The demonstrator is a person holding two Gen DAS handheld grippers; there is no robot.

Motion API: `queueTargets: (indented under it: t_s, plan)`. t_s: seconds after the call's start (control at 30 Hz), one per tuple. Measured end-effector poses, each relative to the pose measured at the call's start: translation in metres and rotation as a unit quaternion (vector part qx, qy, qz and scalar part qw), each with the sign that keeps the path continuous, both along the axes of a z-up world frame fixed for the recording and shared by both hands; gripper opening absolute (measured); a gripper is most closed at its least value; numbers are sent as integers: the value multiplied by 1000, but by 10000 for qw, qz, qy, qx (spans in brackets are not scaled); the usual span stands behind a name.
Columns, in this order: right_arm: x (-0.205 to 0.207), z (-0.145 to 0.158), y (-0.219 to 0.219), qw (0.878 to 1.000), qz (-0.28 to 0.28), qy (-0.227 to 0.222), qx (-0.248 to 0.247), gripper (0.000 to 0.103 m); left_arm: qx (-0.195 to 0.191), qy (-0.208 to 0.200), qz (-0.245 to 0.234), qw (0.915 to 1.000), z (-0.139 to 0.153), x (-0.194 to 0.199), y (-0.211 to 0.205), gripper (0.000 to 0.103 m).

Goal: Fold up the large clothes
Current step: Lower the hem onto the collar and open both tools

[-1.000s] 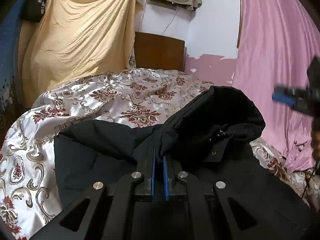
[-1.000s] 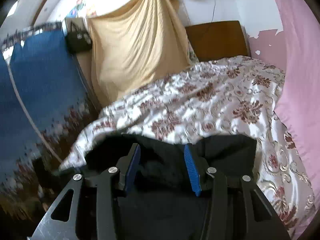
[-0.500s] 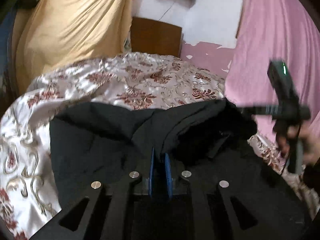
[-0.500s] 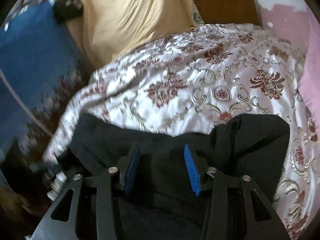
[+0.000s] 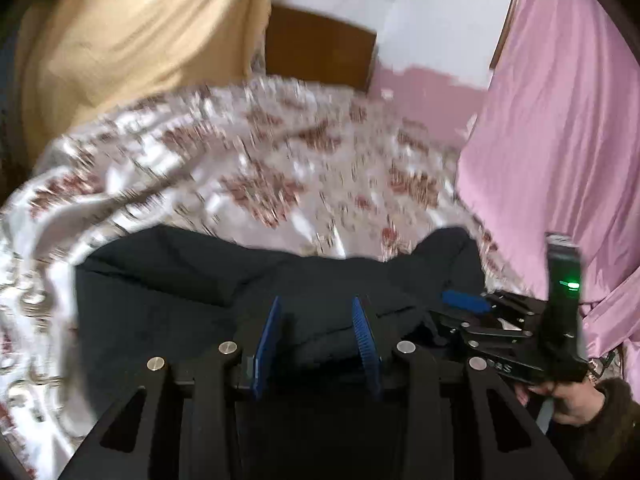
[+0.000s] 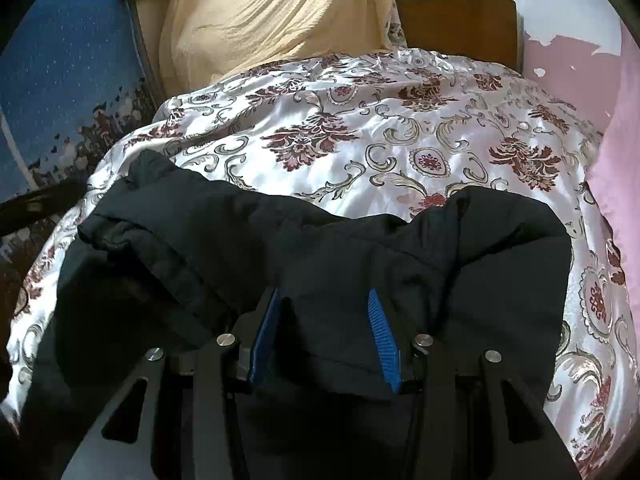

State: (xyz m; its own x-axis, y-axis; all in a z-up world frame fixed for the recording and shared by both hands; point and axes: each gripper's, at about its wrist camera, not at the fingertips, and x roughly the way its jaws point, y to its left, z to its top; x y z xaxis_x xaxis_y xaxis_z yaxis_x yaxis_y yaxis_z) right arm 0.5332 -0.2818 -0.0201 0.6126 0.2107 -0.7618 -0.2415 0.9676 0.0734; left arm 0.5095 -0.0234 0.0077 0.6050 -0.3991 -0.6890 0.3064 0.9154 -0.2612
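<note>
A black padded jacket lies bunched on the floral satin bedspread, at the edge of the bed nearest both cameras, and serves here as the landmark. Left gripper: poised directly over the middle of the jacket, its blue-padded jaws opening; a soft ridge of the black fabric sits in the gap between them, and the pads do not appear to press on it. Right gripper: likewise over the jacket, jaws set moderately apart with a fold of the dark cloth lying between them; whether the pads actually pinch that fold cannot be told from this view. In the left wrist view the right gripper appears at the jacket's right end, low against the cloth, carried by a hand in a dark sleeve; a green light glows on its upright body. Beyond the jacket, the bedspread runs to a brown wooden headboard. Left of the jacket and farther back hangs a yellow drape, with a blue patterned cloth farther left still. Right of the jacket hangs a pink curtain. The left wrist view is motion-blurred over the bedspread.
</note>
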Motion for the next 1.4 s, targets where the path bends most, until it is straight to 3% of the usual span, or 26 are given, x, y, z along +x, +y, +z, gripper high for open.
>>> queueTargets:
  t_s: [0.13, 0.3, 0.53, 0.73, 0.8, 0.87, 0.93, 1.0, 1.07, 1.4]
  plan:
    - [-2, -11, 2, 9996, 161, -136, -189, 41, 509, 92, -173, 9985, -36, 2, -11, 36]
    - [-1, -30, 11, 9971, 340, -398, -544, 41, 408, -54, -263, 9988, -64, 3, -6, 35]
    - [16, -47, 11, 9983, 199, -405, -361, 42, 520, -308, -121, 9981, -87, 17, -12, 36]
    - [17, -46, 17, 9974, 131, -478, -528, 41, 582, -202, -68, 9981, -85, 20, -12, 36]
    - [14, -28, 9, 9993, 19, -330, -165, 41, 424, -151, -26, 9990, -74, 14, -6, 36]
    - [9, -9, 7, 9987, 1, -472, 178, 41, 319, -143, 68, 9994, -67, 9, 0, 39]
    - [9, 0, 13, 9983, 89, -556, 135, 41, 382, -65, 164, 9991, -67, 8, 2, 48]
    - [15, -7, 19, 9992, 194, -324, 126, 41, 553, 77, 205, 9982, -74, 12, 2, 55]
    - [19, -24, 23, 9996, 232, -168, -75, 42, 421, 150, 183, 9988, -82, 16, 7, 55]
    - [21, -48, 23, 9992, 118, -383, -33, 42, 582, 93, 229, 9980, -92, 18, 3, 55]
